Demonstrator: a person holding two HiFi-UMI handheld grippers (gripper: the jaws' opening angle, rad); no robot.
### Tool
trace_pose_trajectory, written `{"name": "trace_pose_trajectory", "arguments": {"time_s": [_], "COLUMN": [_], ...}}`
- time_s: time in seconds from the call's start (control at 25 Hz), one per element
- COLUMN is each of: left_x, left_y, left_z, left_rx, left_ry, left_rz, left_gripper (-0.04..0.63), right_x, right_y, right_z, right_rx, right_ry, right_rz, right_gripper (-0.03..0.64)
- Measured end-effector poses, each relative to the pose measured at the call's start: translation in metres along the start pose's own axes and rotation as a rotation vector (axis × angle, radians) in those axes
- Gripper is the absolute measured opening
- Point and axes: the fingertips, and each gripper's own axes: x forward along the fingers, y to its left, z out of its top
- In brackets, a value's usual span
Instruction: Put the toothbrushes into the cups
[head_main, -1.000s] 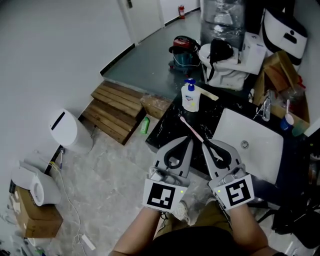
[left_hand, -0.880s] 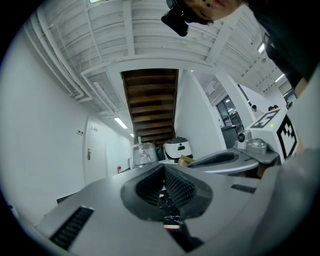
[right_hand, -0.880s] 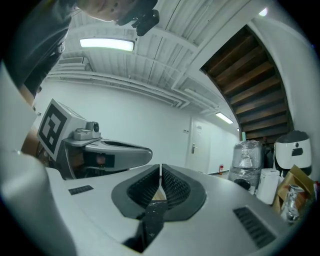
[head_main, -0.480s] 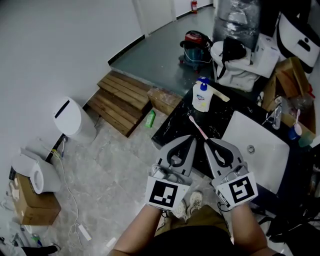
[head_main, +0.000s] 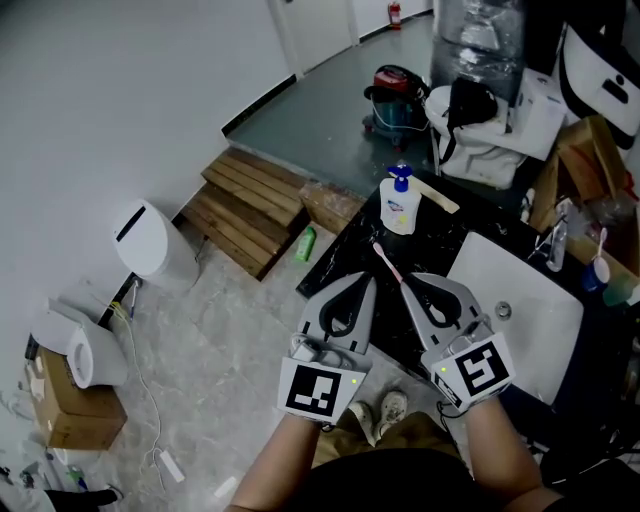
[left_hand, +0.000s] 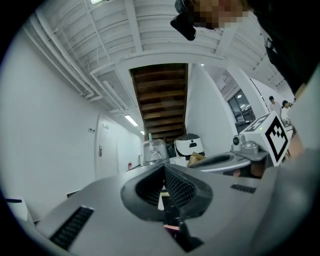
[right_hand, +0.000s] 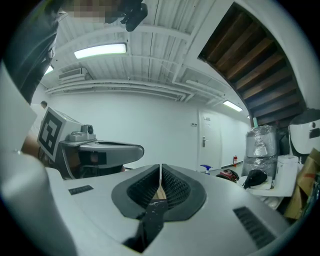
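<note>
Black desk (head_main: 342, 252) below, toothbrush (head_main: 388, 265) lying flat just ahead between left tongs (head_main: 366, 284) and right tongs (head_main: 411, 283), both pressed together and empty, so spread the right pair before dipping; cups (head_main: 597, 272) sit well off right.

The black marbled counter (head_main: 338, 258) carries 1 white soap bottle with blue pump (head_main: 400, 210), standing upright near its far edge. 1 pink toothbrush (head_main: 385, 260) lies flat just before it. The white basin (head_main: 520, 290) sits at the right.
</note>
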Motion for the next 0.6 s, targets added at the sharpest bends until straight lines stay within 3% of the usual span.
{"name": "trace_pose_trajectory", "arguments": {"time_s": [0.16,0.32,0.6], "left_x": [0.006,0.015,0.048], "left_y": [0.005,0.017,0.037], "left_z": [-0.007,-0.016,-0.049], "left_rx": [0.015,0.077,0.153], "left_ry": [0.016,0.031,0.072], "left_rz": [0.016,0.041,-0.047], "left_gripper": [0.005,0.005,0.005], "right_x": [0.004,0.014,0.047], "right_y": [-0.003,-0.013,-0.033], "right_z": [-0.012,-0.021,-0.048], "right_rx": [0.024,0.04,0.079], "right_ry": [0.019,0.039,0.124], "right_rz": [0.013,0.004,-0.009], "right_gripper": [0.035,0.034,0.035]}}
